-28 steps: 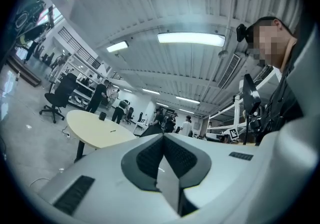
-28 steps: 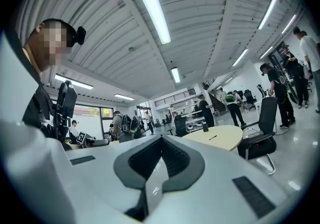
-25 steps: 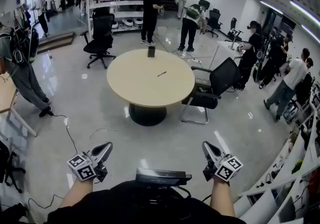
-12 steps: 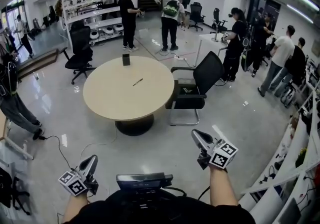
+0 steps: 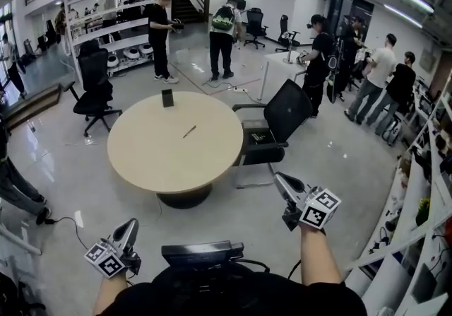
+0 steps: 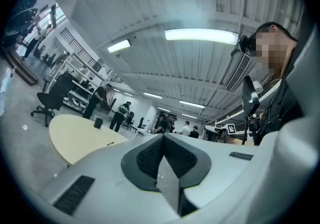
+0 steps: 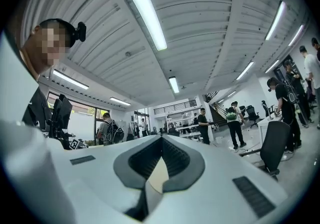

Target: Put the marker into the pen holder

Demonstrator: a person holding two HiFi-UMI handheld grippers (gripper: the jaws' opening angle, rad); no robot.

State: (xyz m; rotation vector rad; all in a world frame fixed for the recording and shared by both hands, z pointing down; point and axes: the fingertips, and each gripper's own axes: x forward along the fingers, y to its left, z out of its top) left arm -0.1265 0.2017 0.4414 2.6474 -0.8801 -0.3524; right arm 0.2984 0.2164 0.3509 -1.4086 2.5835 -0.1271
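Observation:
A black marker [image 5: 189,131] lies on the round beige table [image 5: 152,162] near its middle. The black pen holder [image 5: 167,98] stands upright near the table's far edge. Both grippers hang well short of the table, over the floor. My left gripper [image 5: 132,224] is low at the left, shut and empty. My right gripper [image 5: 280,179] is higher at the right, also shut with nothing in it. In the left gripper view the table [image 6: 75,138], pen holder [image 6: 98,123] and marker [image 6: 118,143] show beyond the closed left gripper [image 6: 162,139]. The right gripper [image 7: 161,140] points up toward the ceiling and far wall.
A black office chair [image 5: 279,120] stands against the table's right side; another chair [image 5: 94,85] is at the far left. Several people stand beyond the table and at the right. A cable [image 5: 67,220] lies on the floor at left. White desks [image 5: 417,237] line the right.
The table has shifted left and nearer in the head view. My left gripper has dropped toward the lower left; my right gripper has risen a little. Both stay shut.

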